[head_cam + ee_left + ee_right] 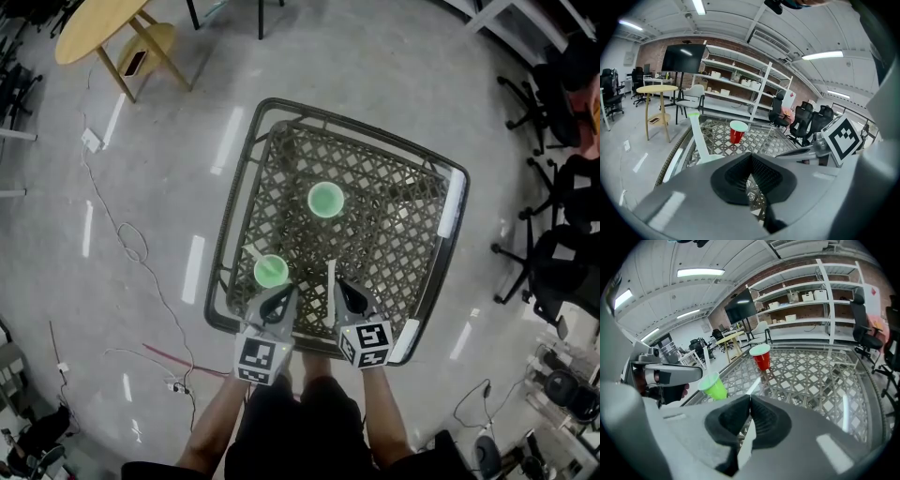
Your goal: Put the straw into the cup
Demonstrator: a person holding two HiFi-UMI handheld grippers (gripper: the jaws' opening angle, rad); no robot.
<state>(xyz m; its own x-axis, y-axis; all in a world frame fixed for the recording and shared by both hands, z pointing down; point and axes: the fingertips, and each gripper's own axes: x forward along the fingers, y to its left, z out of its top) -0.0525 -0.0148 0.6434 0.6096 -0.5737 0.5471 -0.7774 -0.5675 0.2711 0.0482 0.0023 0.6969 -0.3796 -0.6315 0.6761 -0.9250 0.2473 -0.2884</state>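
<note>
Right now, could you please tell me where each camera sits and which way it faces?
Head view: on the person's head, looking steeply down at the table; shows the forearms, left gripper and right gripper.
Left gripper view: on the left gripper, facing across the table toward shelves; shows its jaws.
Right gripper view: on the right gripper, facing across the table; shows its jaws on a straw.
Shared: both gripper views show the red cup and each other's gripper.

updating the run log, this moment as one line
right gripper shut on white plastic straw | left gripper shut near green plastic cup, second straw in it | red plastic cup beyond, on lattice table
</note>
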